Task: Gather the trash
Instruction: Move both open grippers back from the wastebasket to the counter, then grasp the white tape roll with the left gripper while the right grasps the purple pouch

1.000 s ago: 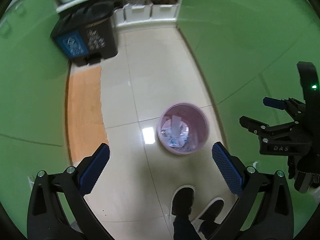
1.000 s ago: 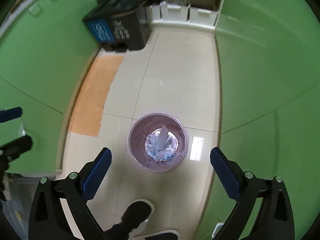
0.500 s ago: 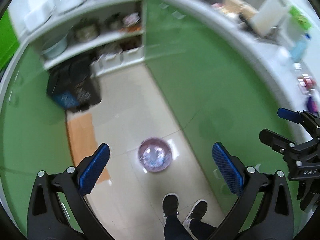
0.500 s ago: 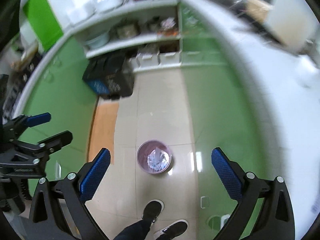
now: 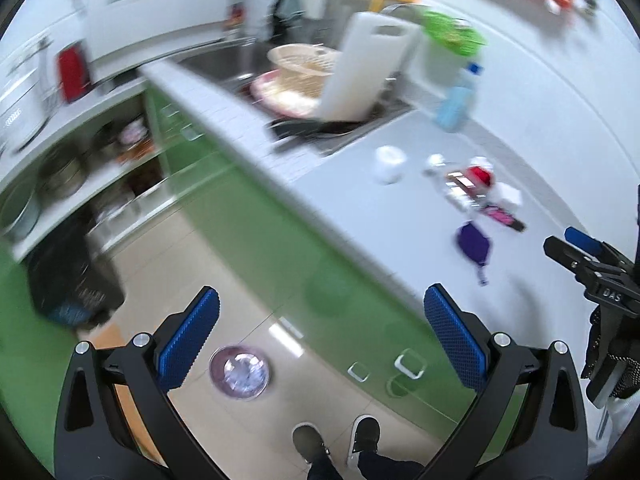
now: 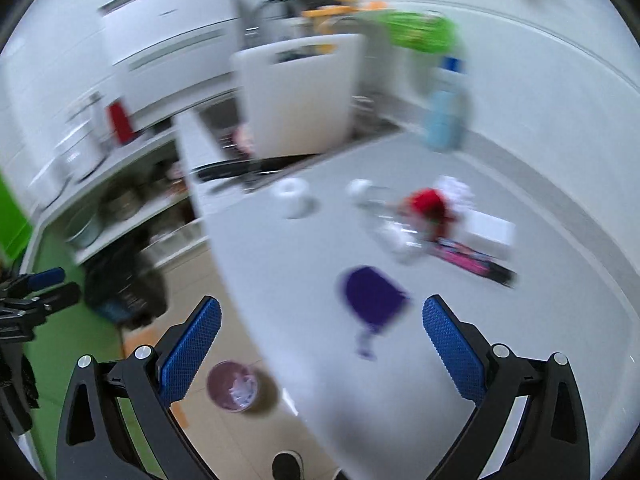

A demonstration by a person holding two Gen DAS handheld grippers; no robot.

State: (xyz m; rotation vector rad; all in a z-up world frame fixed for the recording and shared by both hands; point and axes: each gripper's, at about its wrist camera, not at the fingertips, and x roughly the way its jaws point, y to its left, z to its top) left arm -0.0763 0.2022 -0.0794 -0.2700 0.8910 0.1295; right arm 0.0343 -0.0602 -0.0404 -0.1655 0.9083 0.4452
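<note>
Down on the tiled floor beside the green cabinets point(image 5: 280, 248) stands the pink wastebasket point(image 5: 239, 372) with crumpled pale wrappings inside, seen small between the fingers in both views, left of centre. Up on the grey counter point(image 6: 304, 288) lies the trash: a purple pouch point(image 6: 372, 298) nearest the edge, a clear bottle point(image 6: 386, 216) on its side, a red scrap point(image 6: 426, 204), a white box point(image 6: 490, 232) and a pink-and-black wrapper point(image 6: 472, 262), all blurred. Shown large and close from the right wrist, the same heap sits far off to the right from the left wrist, where the pouch point(image 5: 473, 245) is only a small patch. Visible only from the left wrist: two shoes point(image 5: 340, 440) on the floor and a beige basket point(image 5: 304, 65) in the sink behind a white cutting board point(image 5: 364, 68). Beyond, a roll of white paper point(image 6: 294, 196) and a blue bottle point(image 6: 444, 116) near the sink. Left gripper point(image 5: 320, 344) spread wide, holding nothing, above the floor and cabinet front. Right gripper point(image 6: 322, 352) likewise wide apart and empty, just short of the pouch, touching nothing.
</note>
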